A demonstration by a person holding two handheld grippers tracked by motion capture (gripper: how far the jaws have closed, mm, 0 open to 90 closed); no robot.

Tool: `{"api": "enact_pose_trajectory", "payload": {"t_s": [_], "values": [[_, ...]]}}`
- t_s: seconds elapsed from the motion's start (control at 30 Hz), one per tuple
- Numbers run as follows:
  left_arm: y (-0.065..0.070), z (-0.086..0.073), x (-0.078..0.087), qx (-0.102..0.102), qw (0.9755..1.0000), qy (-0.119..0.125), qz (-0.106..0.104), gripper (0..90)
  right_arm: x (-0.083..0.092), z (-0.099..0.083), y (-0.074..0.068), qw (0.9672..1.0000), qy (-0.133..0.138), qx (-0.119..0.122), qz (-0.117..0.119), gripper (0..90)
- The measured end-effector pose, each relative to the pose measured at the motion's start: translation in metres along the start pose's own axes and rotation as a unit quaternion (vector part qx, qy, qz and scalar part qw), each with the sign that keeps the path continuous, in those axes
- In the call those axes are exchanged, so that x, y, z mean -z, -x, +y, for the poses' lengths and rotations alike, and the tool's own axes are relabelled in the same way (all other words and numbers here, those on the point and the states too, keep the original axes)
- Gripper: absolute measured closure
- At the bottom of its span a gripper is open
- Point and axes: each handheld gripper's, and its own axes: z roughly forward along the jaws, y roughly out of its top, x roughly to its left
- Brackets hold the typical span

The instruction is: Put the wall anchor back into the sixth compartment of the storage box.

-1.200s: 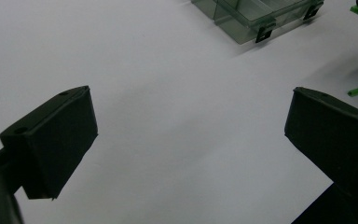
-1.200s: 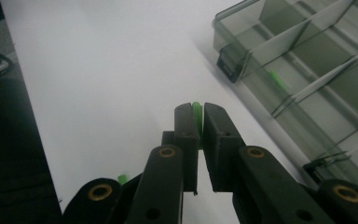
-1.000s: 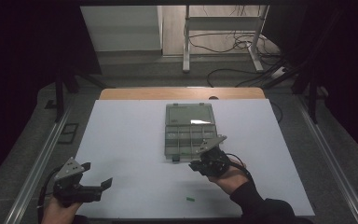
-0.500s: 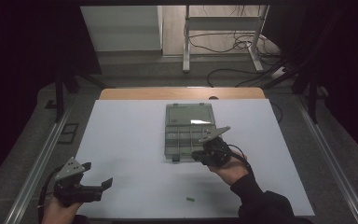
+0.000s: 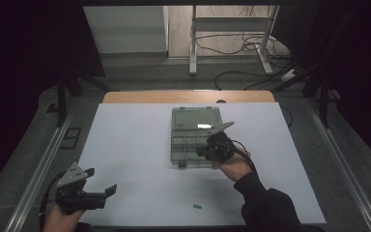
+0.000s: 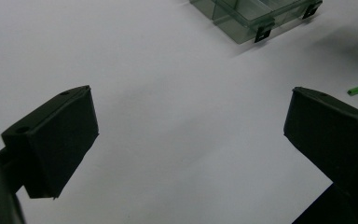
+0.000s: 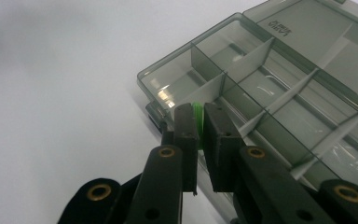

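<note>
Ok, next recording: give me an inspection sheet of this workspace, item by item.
Surface: white table, wooden strip along its far edge.
Job's things: clear divided box, lid open; small green piece pinched above the box's near corner.
Clutter: one loose green piece near the front edge.
Grippers: right gripper shut on the green piece; left gripper open, holding nothing.
Cables: cords on the floor beyond.
Surroundings: dark; metal frame legs.

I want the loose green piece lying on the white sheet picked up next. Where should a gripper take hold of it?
The green piece is a short rod lying flat. Judging by that, grip across its middle, coming straight down with the jaws either side of its long axis. The left gripper, open, looks nearest.
</note>
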Motion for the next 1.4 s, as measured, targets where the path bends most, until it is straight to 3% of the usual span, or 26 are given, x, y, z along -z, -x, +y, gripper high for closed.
{"api": "enact_pose_trajectory", "payload": {"t_s": [0.43, 0.67, 0.8, 1.0, 1.1, 1.2, 1.4], "values": [[0.0, 0.0, 0.0, -0.002, 1.0, 0.001, -0.001, 3.4, -0.022, 0.008, 0.01, 1.0, -0.005, -0.002, -0.008, 82.2], [0.0, 0.0, 0.0, -0.003, 1.0, 0.002, -0.002, 3.5, -0.032, 0.008, 0.015, 0.9997, -0.01, -0.01, -0.02, 73.6], [0.0, 0.0, 0.0, -0.004, 1.0, 0.001, -0.002, 3.5, -0.027, 0.007, 0.016, 0.9997, -0.009, -0.018, -0.016, 65.0], [0.001, -0.001, 0.001, -0.006, 1.0, 0.004, -0.001, 3.5, -0.019, 0.006, 0.014, 0.9998, -0.002, -0.018, 0.012, 47.2], [0.001, 0.0, 0.001, -0.008, 1.0, 0.003, -0.002, 3.5, -0.012, 0.006, 0.01, 0.9998, 0.013, -0.014, 0.007, 38.0], [0.002, 0.0, 0.001, -0.011, 0.9999, 0.003, -0.001, 3.5, -0.006, 0.006, 0.007, 0.9996, 0.027, -0.007, 0.008, 34.6], [0.002, 0.0, 0.001, -0.013, 0.9999, 0.004, 0.0, 3.5, 0.0, 0.003, -0.001, 0.9992, 0.035, -0.02, 0.001, 11.8]]}}
